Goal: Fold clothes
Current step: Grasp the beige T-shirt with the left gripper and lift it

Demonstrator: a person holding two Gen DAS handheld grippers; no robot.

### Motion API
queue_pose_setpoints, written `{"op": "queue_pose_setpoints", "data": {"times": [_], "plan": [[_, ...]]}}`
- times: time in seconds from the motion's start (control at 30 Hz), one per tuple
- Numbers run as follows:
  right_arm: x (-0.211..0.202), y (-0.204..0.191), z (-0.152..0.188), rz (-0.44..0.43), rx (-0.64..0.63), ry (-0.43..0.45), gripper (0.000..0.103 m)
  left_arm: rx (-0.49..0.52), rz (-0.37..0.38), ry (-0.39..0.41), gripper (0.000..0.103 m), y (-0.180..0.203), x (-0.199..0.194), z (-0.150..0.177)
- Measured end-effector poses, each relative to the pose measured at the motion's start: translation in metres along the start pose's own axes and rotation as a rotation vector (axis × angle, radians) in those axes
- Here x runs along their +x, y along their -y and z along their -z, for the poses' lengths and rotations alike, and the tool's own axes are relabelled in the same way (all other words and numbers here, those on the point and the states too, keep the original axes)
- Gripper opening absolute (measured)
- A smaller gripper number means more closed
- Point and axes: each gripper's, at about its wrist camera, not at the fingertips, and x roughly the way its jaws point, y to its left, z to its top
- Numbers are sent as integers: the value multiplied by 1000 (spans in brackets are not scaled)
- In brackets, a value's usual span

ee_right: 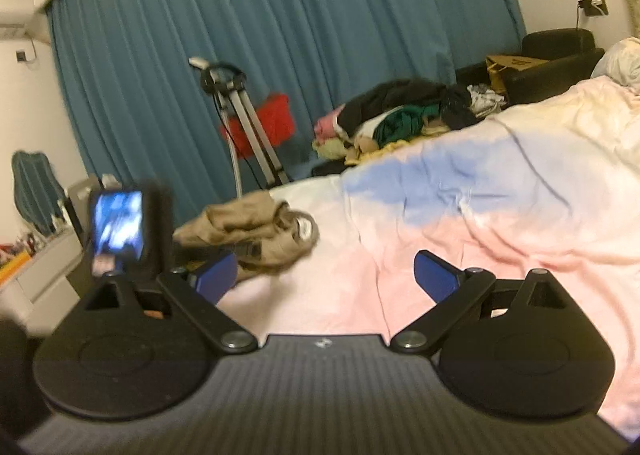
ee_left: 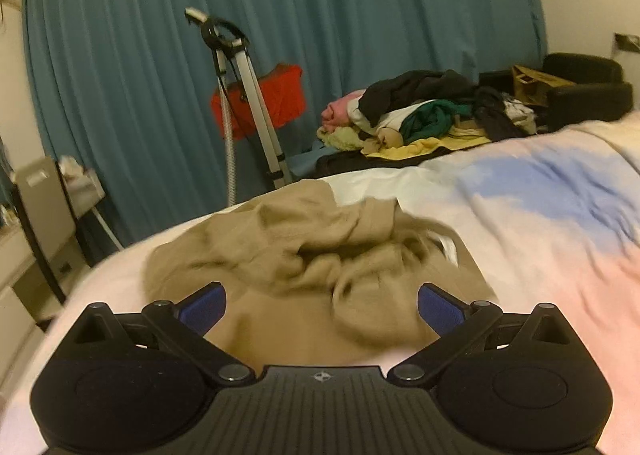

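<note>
A crumpled tan garment (ee_left: 304, 255) lies on the pink, white and blue bedspread (ee_left: 540, 223) near the bed's left edge. My left gripper (ee_left: 322, 305) hovers just over its near part, jaws wide open, blue pads (ee_left: 204, 305) apart with only cloth below them. In the right wrist view the same tan garment (ee_right: 256, 233) sits ahead to the left. My right gripper (ee_right: 326, 275) stands open over bare bedspread (ee_right: 480, 215), nothing between its pads. The left hand's device with its lit screen (ee_right: 120, 225) shows at the left of that view.
A heap of mixed clothes (ee_left: 424, 115) lies beyond the bed's far edge, next to a black armchair (ee_left: 588, 91). A garment steamer stand (ee_left: 248, 103) and a red box (ee_left: 264, 99) stand before the teal curtain (ee_left: 320, 15). Shelves (ee_left: 36, 215) flank the bed's left.
</note>
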Motion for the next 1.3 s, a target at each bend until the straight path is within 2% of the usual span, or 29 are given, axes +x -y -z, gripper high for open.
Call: {"op": "queue_pose_setpoints", "data": {"times": [0.07,0.17,0.2,0.23,0.27,0.3,0.33,0.43,0.5,0.67,0.8,0.97,1.07,1.17,1.3], "plan": [[16,0,7,-10,-10,-16,97,-1,-6,-3,102,3,35,-14],[34,4,16,-18,-14,-40,96,37,-53,-5,96,14,73,-28],[38,5,18,-19,-15,-45,96,55,-64,-10,89,17,85,-33],[42,6,20,-22,-16,-48,96,77,-77,-20,71,19,95,-37],[45,7,22,-19,-20,-50,96,92,-89,-36,57,21,104,-41],[48,8,25,-13,-26,-51,96,90,-93,-58,31,19,110,-45],[50,9,27,-9,-23,-51,96,63,-83,-69,22,14,111,-50],[54,14,27,0,1,-47,96,-37,-65,-18,18,-8,81,-61],[52,13,27,5,-3,-23,96,-76,-48,18,17,-23,46,-69],[39,5,28,-1,-20,33,96,-127,8,103,16,-56,-69,-72],[21,-8,31,-42,-32,54,96,-191,29,162,16,-78,-164,-56],[-15,-33,30,-121,-99,55,96,-266,52,217,16,-92,-269,-3],[-42,-49,36,-175,-155,2,96,-324,62,216,16,-95,-312,42],[-62,-63,46,-246,-203,-67,96,-354,35,197,16,-97,-333,92],[-70,-82,68,-263,-316,-128,96,-422,16,77,17,-116,-320,147]]}}
